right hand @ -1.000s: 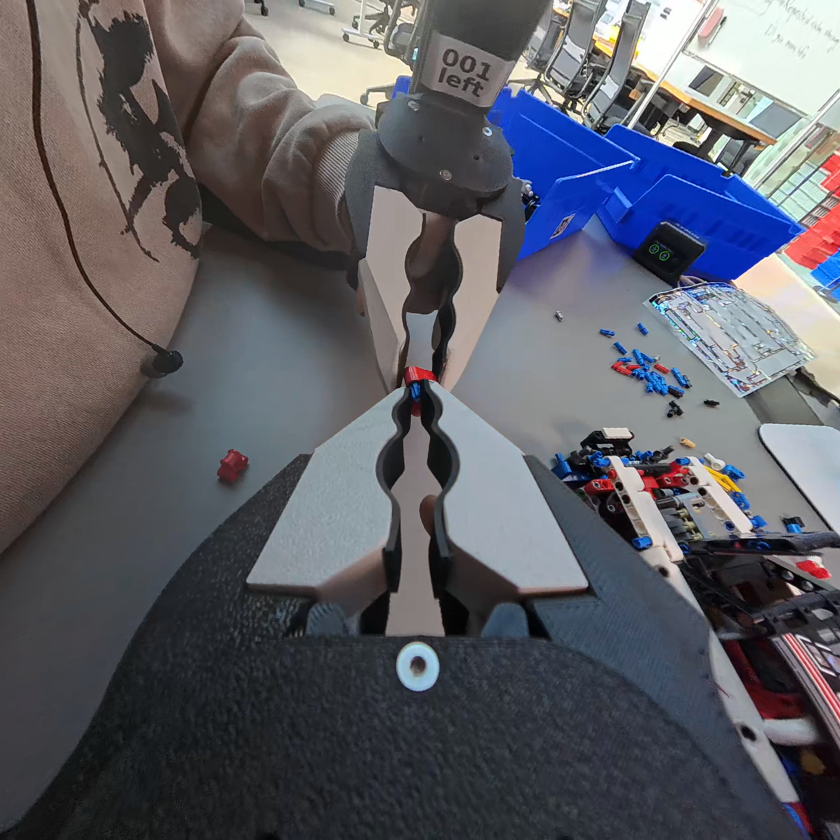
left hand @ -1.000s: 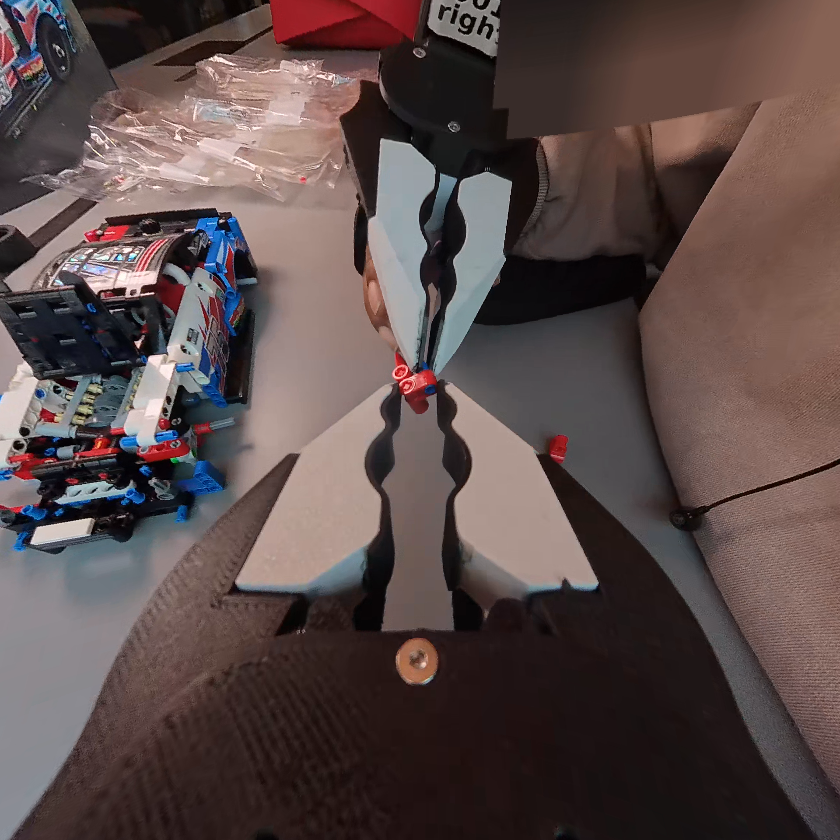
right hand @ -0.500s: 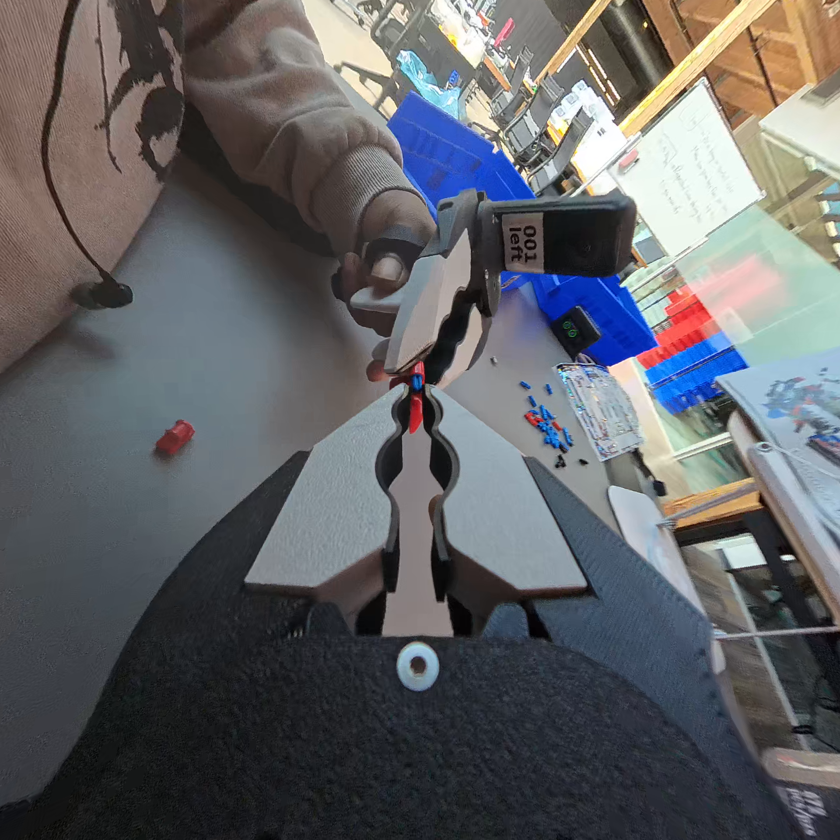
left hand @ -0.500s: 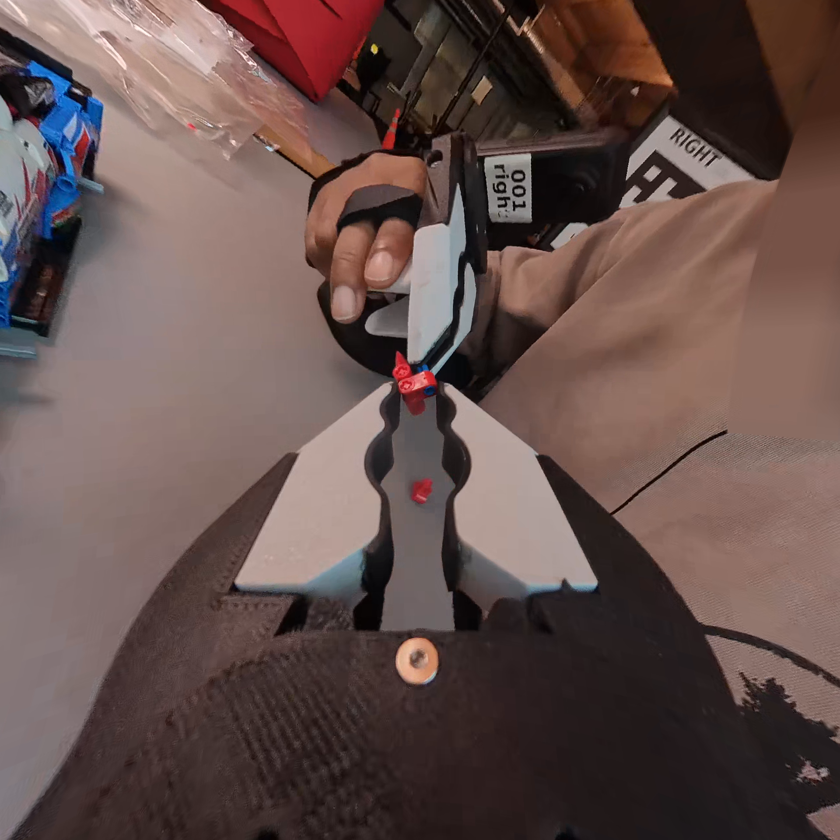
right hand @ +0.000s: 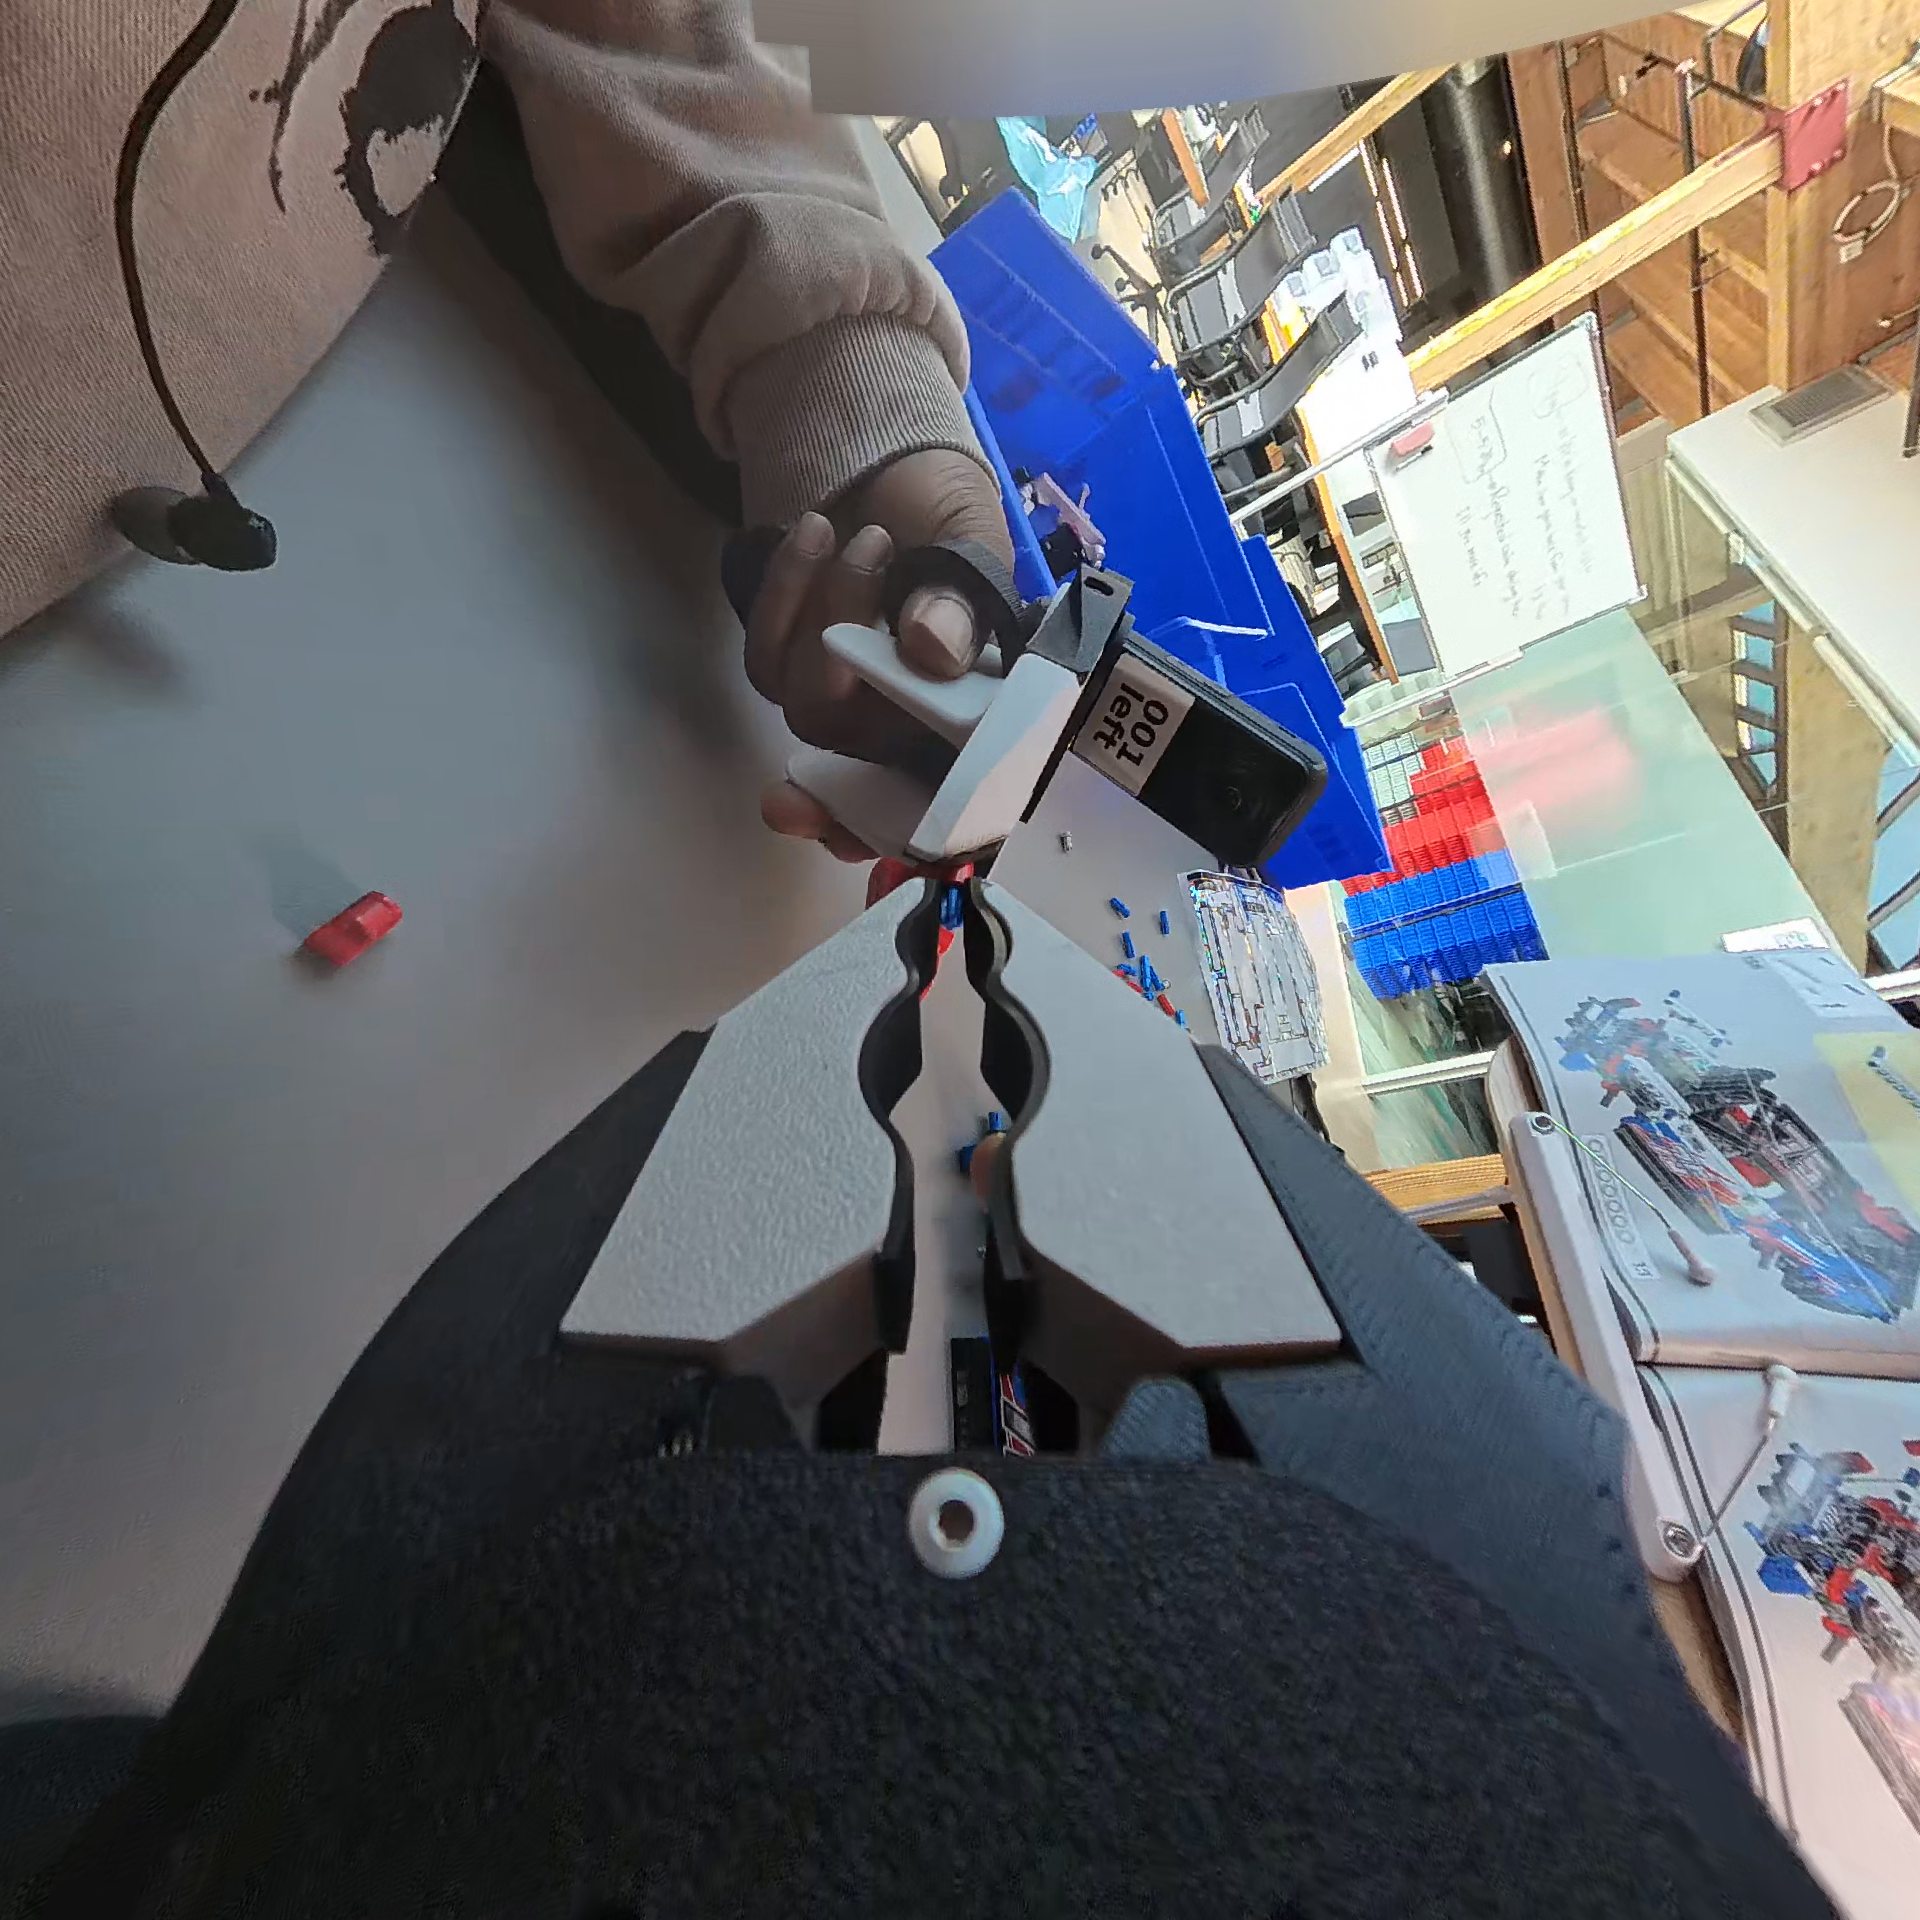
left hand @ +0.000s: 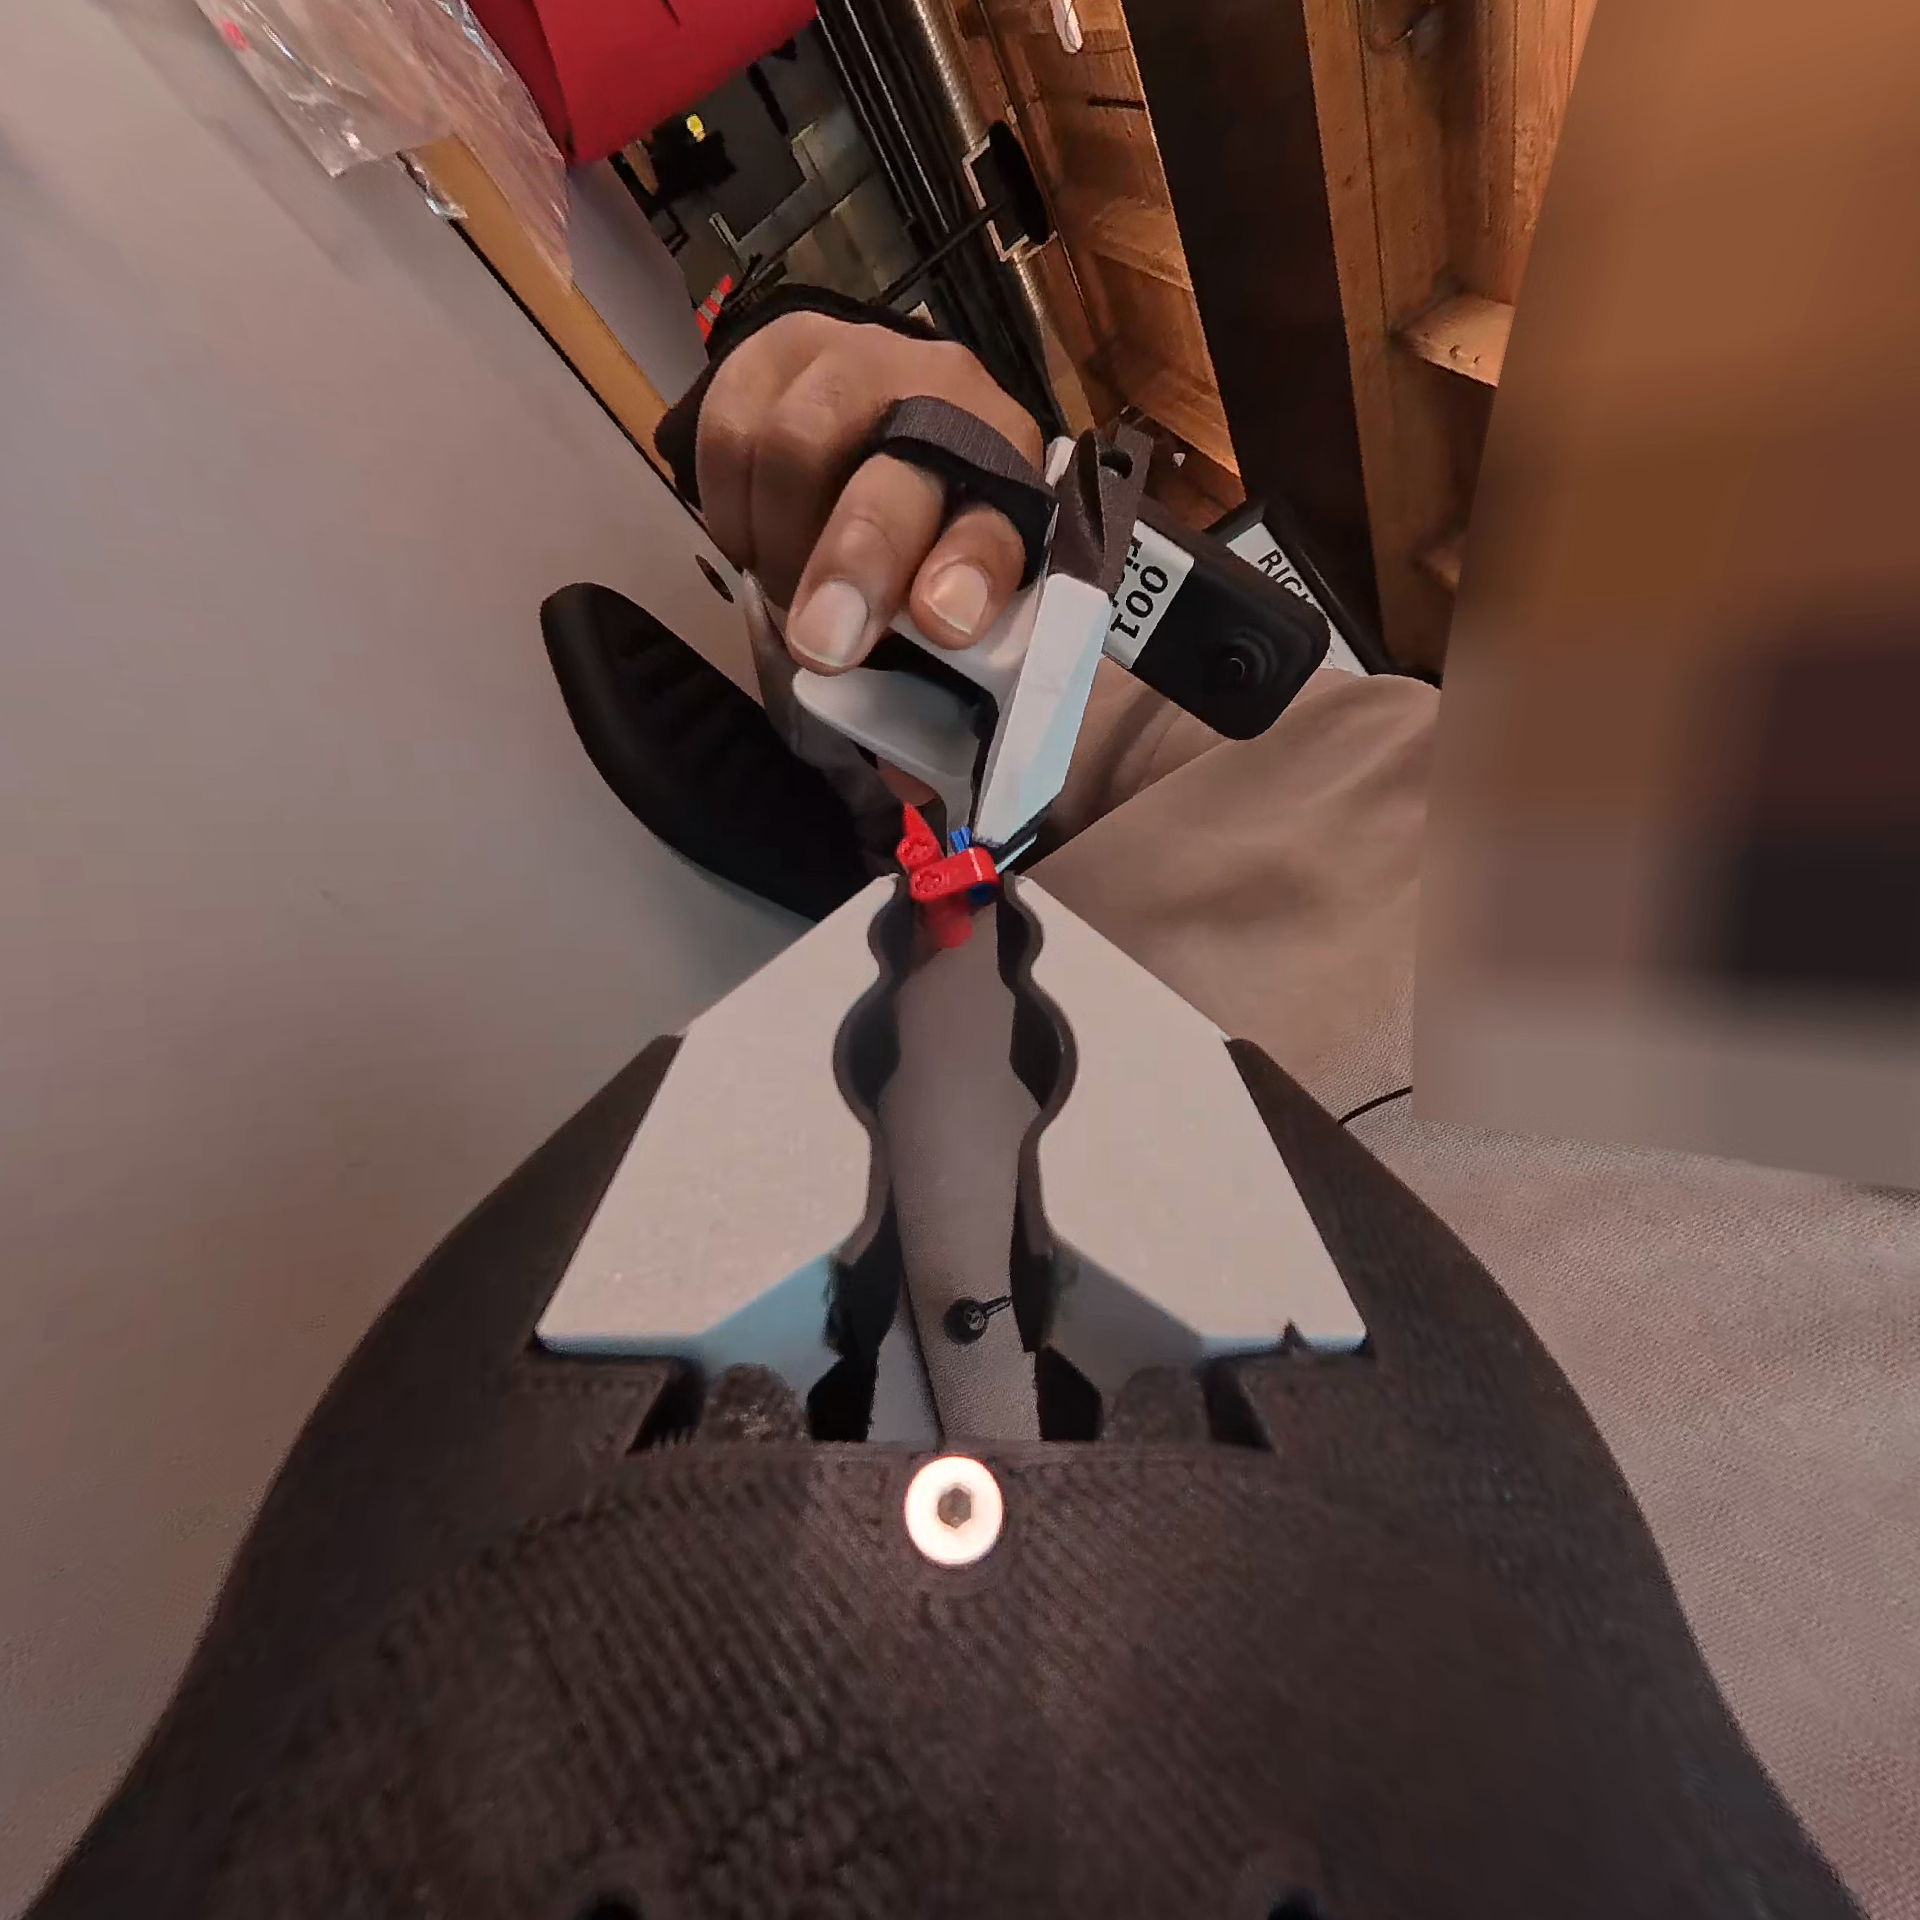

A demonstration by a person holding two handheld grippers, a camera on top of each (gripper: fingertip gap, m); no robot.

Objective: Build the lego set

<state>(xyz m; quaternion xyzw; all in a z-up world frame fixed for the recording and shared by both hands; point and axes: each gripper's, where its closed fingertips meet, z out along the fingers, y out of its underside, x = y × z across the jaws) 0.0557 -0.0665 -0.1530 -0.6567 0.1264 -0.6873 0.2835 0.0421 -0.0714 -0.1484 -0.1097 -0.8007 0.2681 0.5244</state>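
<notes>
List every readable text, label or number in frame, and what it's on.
I don't quote writing; here is where it stands.
Right label on right gripper camera: legible print.
Sign behind it: cut off.
Left label on left gripper camera: legible print.
Whiteboard: handwriting, too small.
Booklet: small figures, blurred.
Sticker sheet: too small.
Lego piece, gripped by both: no writing.

Bright daylight, soft shadows, strong wide-angle bending at edges.

The red and blue piece (right hand: pixel 948 906) between both grippers' tips is mostly hidden; beside it, the instruction booklet (right hand: pixel 1714 1153) runs off frame
</notes>
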